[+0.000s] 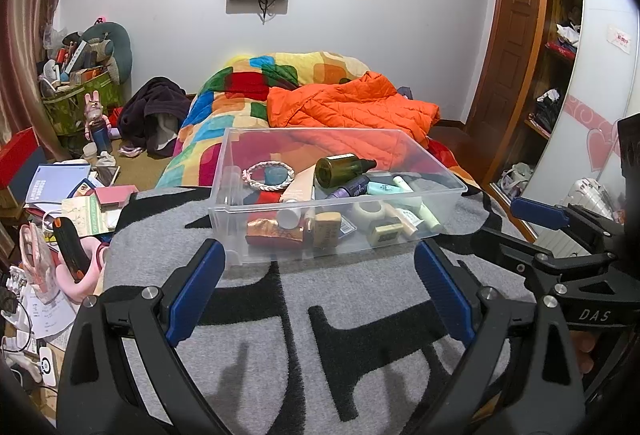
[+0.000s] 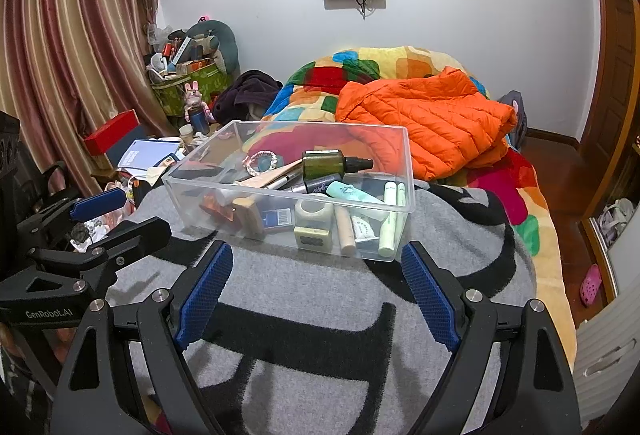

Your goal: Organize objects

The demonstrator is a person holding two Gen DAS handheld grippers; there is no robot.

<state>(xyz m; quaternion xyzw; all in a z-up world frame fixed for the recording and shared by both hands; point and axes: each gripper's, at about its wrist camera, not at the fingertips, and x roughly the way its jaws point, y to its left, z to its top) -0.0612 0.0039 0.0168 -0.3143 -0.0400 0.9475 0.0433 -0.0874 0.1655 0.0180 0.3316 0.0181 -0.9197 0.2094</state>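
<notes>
A clear plastic box [image 1: 219,171] [image 2: 409,171] stands on a grey blanket with black shapes [image 1: 360,315] [image 2: 320,299]. It holds several small items. Among them are a dark green bottle with a black cap [image 1: 340,169] [image 2: 324,163], a pink-white bracelet [image 1: 268,175] [image 2: 260,159], a mint tube [image 1: 384,189] [image 2: 352,193] and a white tape roll [image 1: 370,209] [image 2: 314,211]. My left gripper [image 1: 319,249] [image 2: 120,215] is open just short of the box's near wall, empty. To its right, my right gripper [image 2: 318,251] [image 1: 516,223] is open and empty at the box's near right corner.
Behind the box lie an orange padded jacket [image 1: 352,107] [image 2: 432,115] and a multicoloured quilt [image 1: 240,83]. Books, papers and bags crowd the floor at the left [image 1: 72,195]. A wooden wardrobe and door [image 1: 520,55] stand at the right. A pink clog [image 2: 591,285] lies on the floor.
</notes>
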